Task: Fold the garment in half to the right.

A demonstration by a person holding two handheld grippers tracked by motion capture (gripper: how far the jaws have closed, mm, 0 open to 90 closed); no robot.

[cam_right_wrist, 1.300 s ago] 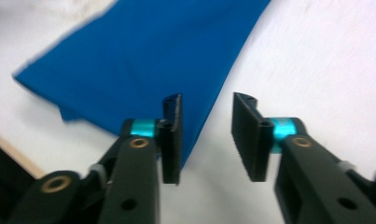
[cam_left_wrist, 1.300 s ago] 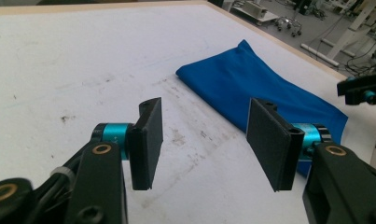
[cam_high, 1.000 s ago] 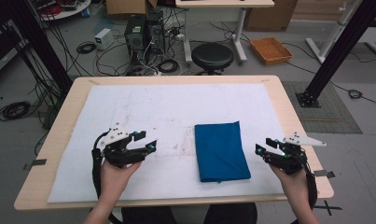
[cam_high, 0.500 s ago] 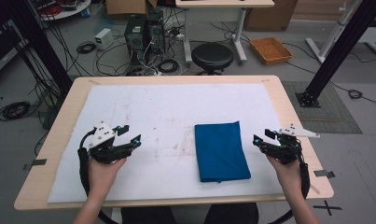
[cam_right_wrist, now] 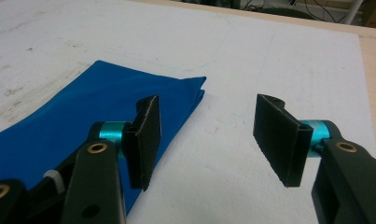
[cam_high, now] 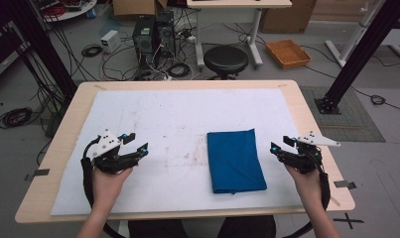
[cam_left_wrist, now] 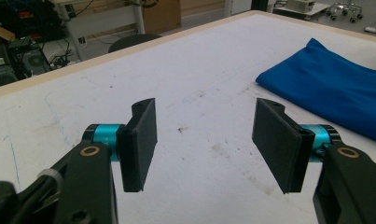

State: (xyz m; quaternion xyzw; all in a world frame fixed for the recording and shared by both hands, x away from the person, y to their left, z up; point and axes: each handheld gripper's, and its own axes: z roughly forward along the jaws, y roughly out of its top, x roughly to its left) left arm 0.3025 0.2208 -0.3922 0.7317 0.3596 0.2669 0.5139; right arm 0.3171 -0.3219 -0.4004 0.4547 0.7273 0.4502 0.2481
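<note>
A folded blue cloth (cam_high: 234, 159) lies flat on the white mat, right of centre. My left gripper (cam_high: 139, 142) hovers low over the mat's left part, well apart from the cloth, with its jaws open and nothing between them. In the left gripper view the gripper (cam_left_wrist: 206, 112) frames bare stained mat, and the cloth (cam_left_wrist: 335, 88) lies off to the right. My right gripper (cam_high: 281, 144) is just right of the cloth, open and empty. In the right gripper view the gripper (cam_right_wrist: 209, 105) stands over bare mat, and the cloth's corner (cam_right_wrist: 83, 112) lies behind its left jaw.
The white mat (cam_high: 187, 114) covers most of a wooden table (cam_high: 68, 124). Beyond the far edge are a black stool (cam_high: 226, 59), computer towers (cam_high: 153, 34) with floor cables, and an orange tray (cam_high: 288, 52). A black frame post (cam_high: 356, 54) stands at the right.
My left gripper has moved left across the mat, away from the cloth, then stopped. The right gripper has hardly shifted. The cloth lies as before.
</note>
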